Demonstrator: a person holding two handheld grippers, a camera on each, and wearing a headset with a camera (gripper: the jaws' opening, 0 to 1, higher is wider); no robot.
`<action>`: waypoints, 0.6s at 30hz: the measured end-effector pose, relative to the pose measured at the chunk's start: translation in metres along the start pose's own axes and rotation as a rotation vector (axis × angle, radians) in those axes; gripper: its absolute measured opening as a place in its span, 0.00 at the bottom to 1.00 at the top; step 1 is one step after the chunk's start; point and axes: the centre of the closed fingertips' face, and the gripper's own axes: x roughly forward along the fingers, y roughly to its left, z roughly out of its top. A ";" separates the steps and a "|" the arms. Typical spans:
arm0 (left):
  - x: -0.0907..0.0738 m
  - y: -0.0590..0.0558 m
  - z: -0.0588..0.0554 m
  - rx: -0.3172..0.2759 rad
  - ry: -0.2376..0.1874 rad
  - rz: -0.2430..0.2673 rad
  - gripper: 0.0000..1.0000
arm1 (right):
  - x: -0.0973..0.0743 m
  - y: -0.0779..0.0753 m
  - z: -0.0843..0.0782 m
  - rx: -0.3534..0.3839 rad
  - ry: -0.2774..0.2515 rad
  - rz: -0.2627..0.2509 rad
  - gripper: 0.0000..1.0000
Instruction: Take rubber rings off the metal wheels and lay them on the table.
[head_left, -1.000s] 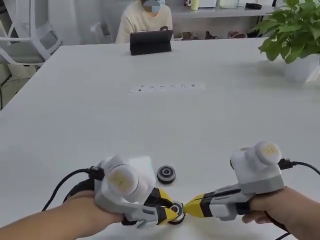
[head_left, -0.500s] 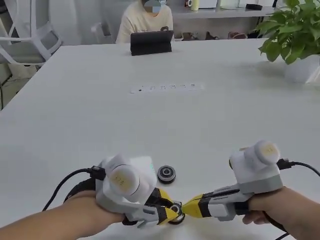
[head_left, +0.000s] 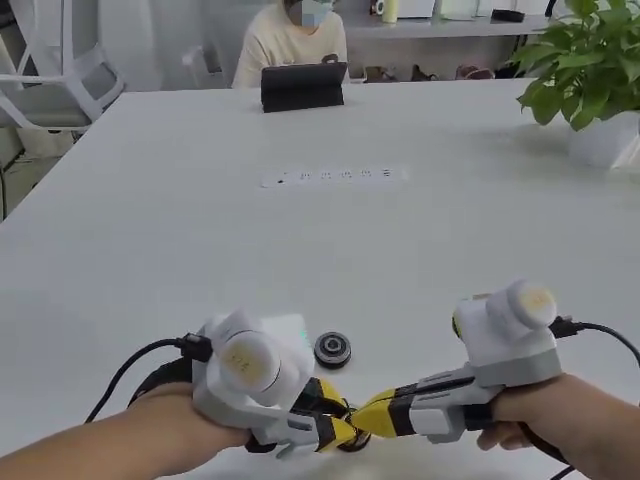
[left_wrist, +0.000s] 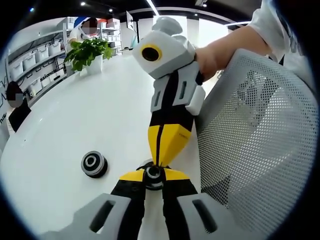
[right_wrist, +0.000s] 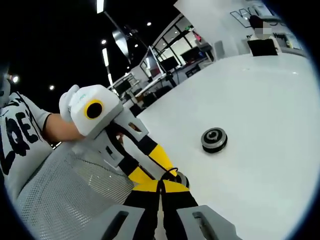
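Left claw (left_wrist: 153, 175) clamps a metal wheel (left_wrist: 152, 172); second wheel (left_wrist: 94, 163) nearby.

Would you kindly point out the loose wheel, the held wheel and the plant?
Loose wheel (head_left: 332, 348): head view, hub.
Held wheel (left_wrist: 153, 173): left gripper view, hub.
Plant (head_left: 585, 60): head view, leaves.

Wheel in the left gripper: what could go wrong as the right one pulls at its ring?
1. The left gripper holds the wheel just by its tips. A pull by the right gripper could twist it loose, and the table edge is close.
2. The ring, seemingly part lifted, may snap off and fly away.
3. The spare wheel lies near and could get knocked.
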 end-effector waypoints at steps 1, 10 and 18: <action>0.000 0.000 0.000 0.000 -0.001 0.000 0.07 | 0.000 -0.001 0.000 -0.003 0.001 -0.005 0.00; 0.000 0.000 0.000 -0.005 -0.009 0.000 0.07 | -0.004 -0.012 -0.006 -0.001 0.019 -0.050 0.00; 0.000 0.000 0.001 -0.006 -0.005 -0.006 0.08 | -0.006 -0.012 -0.004 0.002 0.018 -0.052 0.00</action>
